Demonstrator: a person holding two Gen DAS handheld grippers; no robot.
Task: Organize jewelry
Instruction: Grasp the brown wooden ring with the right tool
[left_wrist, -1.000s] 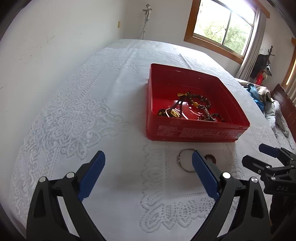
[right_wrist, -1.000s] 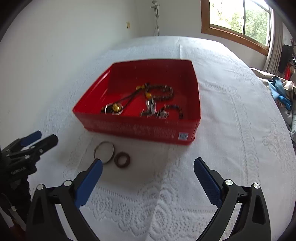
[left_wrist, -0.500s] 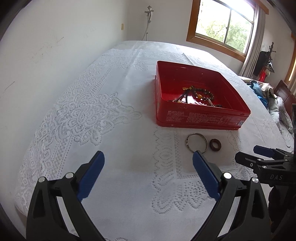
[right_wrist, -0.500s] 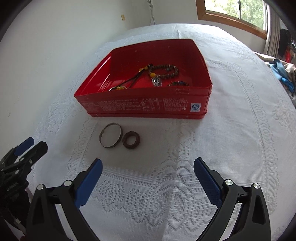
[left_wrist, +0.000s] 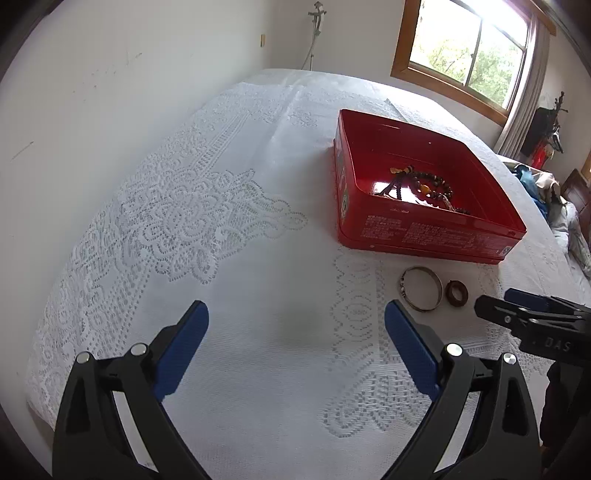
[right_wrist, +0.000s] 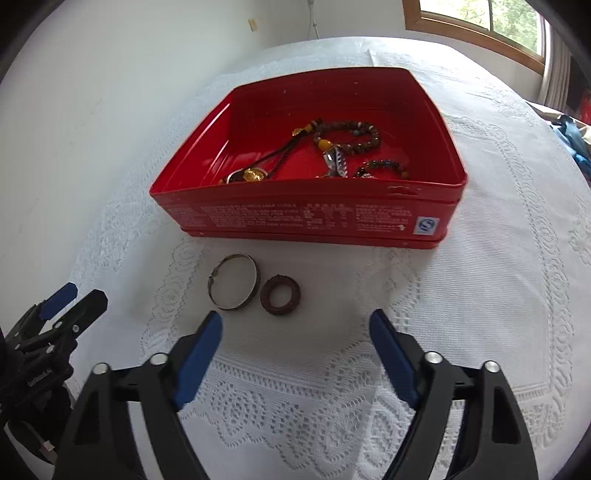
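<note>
Red tin (right_wrist: 306, 218) sits open on a white lace cloth (right_wrist: 480, 295) spread over the bed, its printed wall facing the right wrist camera. Inside the tin: a brown bead bracelet (right_wrist: 354, 136) with amber beads, a dark cord with a gold charm (right_wrist: 255, 173), a silver feather-like pendant (right_wrist: 334, 162) and a smaller dark bead bracelet (right_wrist: 384, 168), all loosely tangled toward the near wall. Outside the tin, on the cloth just in front of that wall, lie two pieces side by side: a thin metal bangle (right_wrist: 234, 286) and a small dark brown ring (right_wrist: 280, 295), close to each other, whether touching cannot be told. Right gripper (right_wrist: 295, 325) has its blue-padded jaws spread wide, empty, with bangle and ring just beyond the tips, the bangle nearest its left pad. Left gripper (left_wrist: 295, 314) also stands wide apart and empty, hovering over bare cloth to the left of the jewelry; in its view the bangle (left_wrist: 421, 291) and ring (left_wrist: 456, 293) lie just past its right finger, tin (left_wrist: 424, 236) beyond. Wooden-framed window (left_wrist: 465, 51) in the far wall
</note>
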